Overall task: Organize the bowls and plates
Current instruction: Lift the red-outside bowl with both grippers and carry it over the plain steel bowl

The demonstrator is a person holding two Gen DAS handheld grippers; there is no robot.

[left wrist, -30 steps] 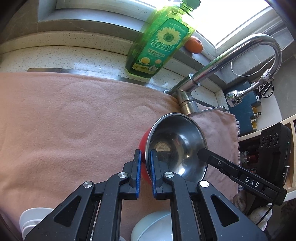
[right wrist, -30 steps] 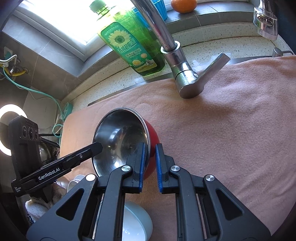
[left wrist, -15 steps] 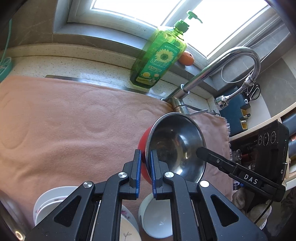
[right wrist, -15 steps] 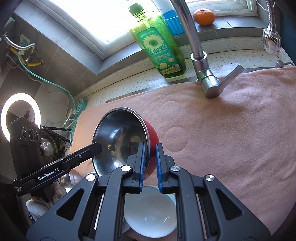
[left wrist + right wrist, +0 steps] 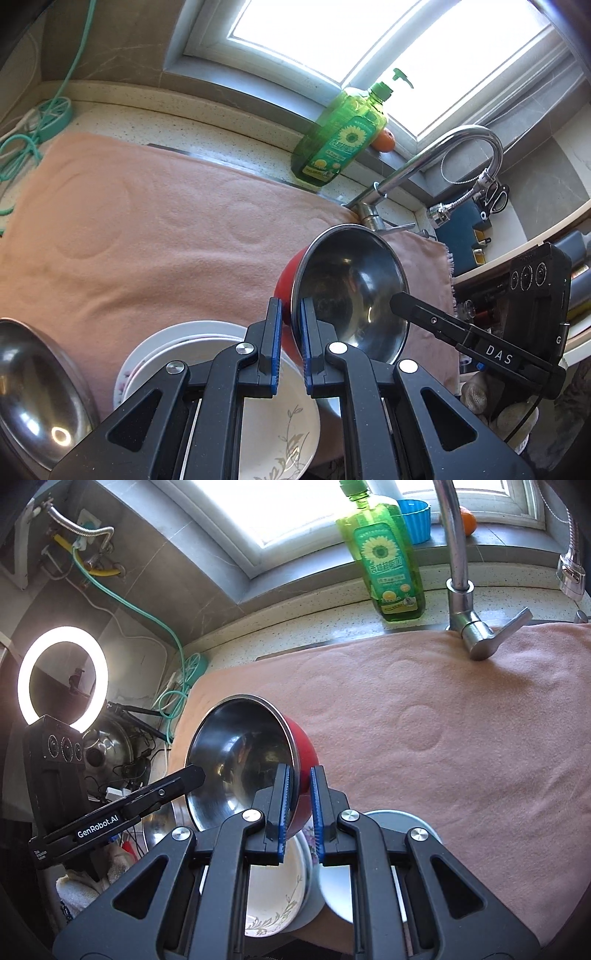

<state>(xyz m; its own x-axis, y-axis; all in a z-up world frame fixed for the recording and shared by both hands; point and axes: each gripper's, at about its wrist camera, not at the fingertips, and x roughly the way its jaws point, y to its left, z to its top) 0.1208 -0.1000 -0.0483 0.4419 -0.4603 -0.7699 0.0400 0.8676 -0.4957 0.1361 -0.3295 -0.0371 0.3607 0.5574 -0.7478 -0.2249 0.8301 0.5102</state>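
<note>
A pink towel (image 5: 155,236) covers the counter (image 5: 207,122). Behind it stand a green soap bottle (image 5: 340,136) and a chrome faucet (image 5: 461,572); an orange (image 5: 386,140) sits on the windowsill.

Home kitchen, at the sink counter. My evidence: a curved chrome tap (image 5: 458,572) with a lever handle rises from a speckled pale stone counter (image 5: 332,624). A green bottle of dish soap with a sunflower label (image 5: 388,565) stands on the counter by the grey window sill (image 5: 258,88), with an orange fruit (image 5: 386,139) and a blue fluted cup (image 5: 417,518) on the sill. A pink towel (image 5: 166,229) is spread where I work. White flower-patterned dishes (image 5: 280,424) are stacked near me. Scissors (image 5: 495,195) hang on the wall.
</note>
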